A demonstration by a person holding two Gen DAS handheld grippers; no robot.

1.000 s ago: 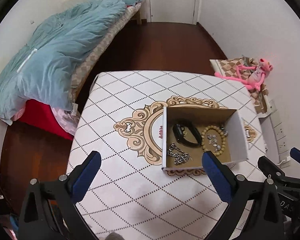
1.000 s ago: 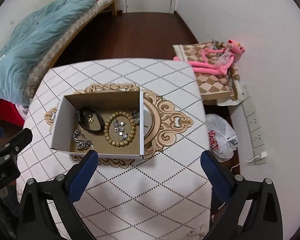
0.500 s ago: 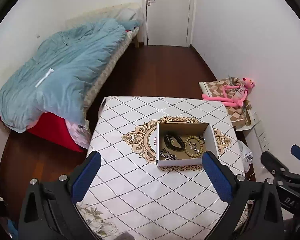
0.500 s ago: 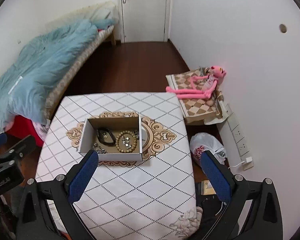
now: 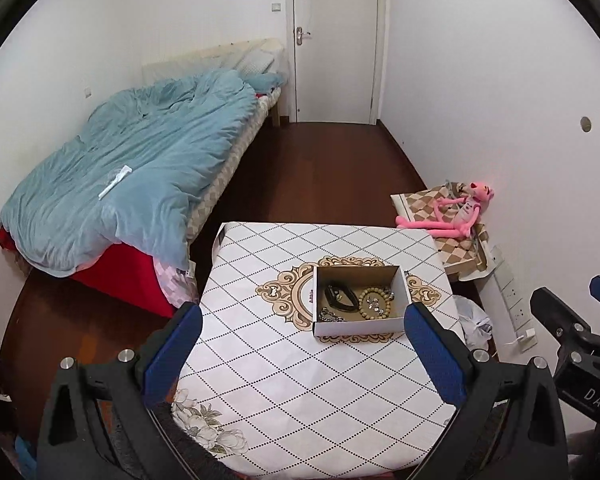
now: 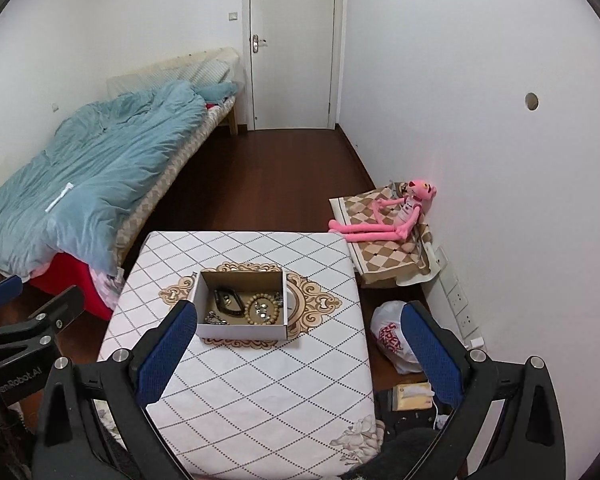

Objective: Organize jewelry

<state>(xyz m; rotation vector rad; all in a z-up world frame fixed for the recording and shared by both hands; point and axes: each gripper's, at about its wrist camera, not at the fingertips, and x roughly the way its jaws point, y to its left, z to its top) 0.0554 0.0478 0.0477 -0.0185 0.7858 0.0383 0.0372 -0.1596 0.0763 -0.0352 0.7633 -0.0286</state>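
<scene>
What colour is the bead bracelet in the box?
Tan, wood-toned bead bracelet; the left wrist view shows it best.

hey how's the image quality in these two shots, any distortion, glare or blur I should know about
Left wrist view: strong fisheye bending, dark corners; the box is sharp, the left gripper open. Right wrist view: same bending along the door; even indoor light, no glare on the table; the beads are small but legible; the right gripper open.
</scene>
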